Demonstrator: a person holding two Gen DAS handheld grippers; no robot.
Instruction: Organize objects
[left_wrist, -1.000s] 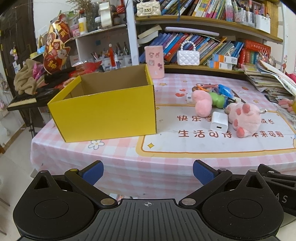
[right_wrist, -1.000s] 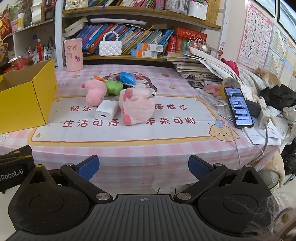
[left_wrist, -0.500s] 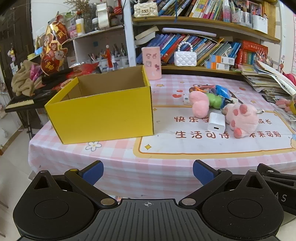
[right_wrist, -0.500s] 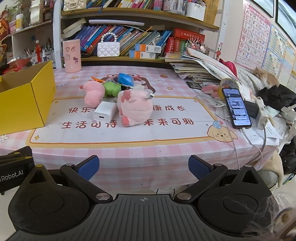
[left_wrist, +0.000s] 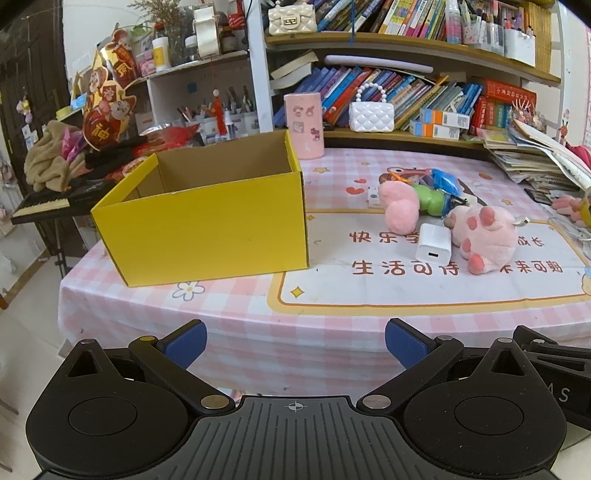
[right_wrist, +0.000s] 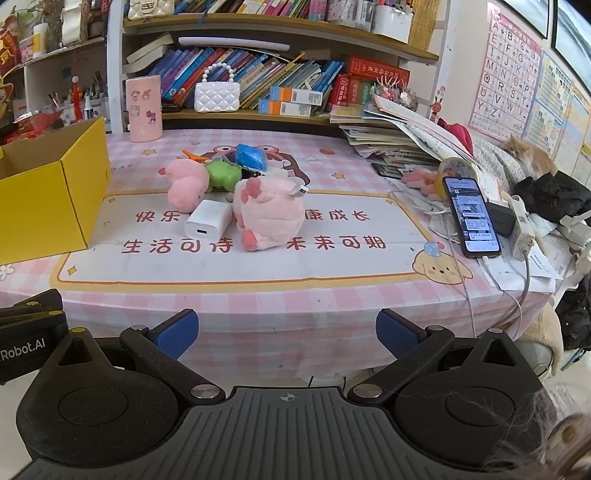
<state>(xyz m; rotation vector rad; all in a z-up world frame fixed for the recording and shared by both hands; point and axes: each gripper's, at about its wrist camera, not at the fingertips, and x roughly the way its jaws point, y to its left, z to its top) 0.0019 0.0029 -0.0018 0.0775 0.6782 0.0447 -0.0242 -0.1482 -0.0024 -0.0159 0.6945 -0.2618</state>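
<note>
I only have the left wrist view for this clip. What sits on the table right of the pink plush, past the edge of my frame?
Observer: In the right wrist view, a phone with a lit screen sits near the right edge of the table, with a white cable running off it.
Operator: Are the right tongs holding anything?
Observer: No. The right tongs are open and empty, short of the table's front edge.
Operator: Anything off the table worth noting?
Observer: An orange cat lies beyond the table's right side, below the alphabet poster.
</note>
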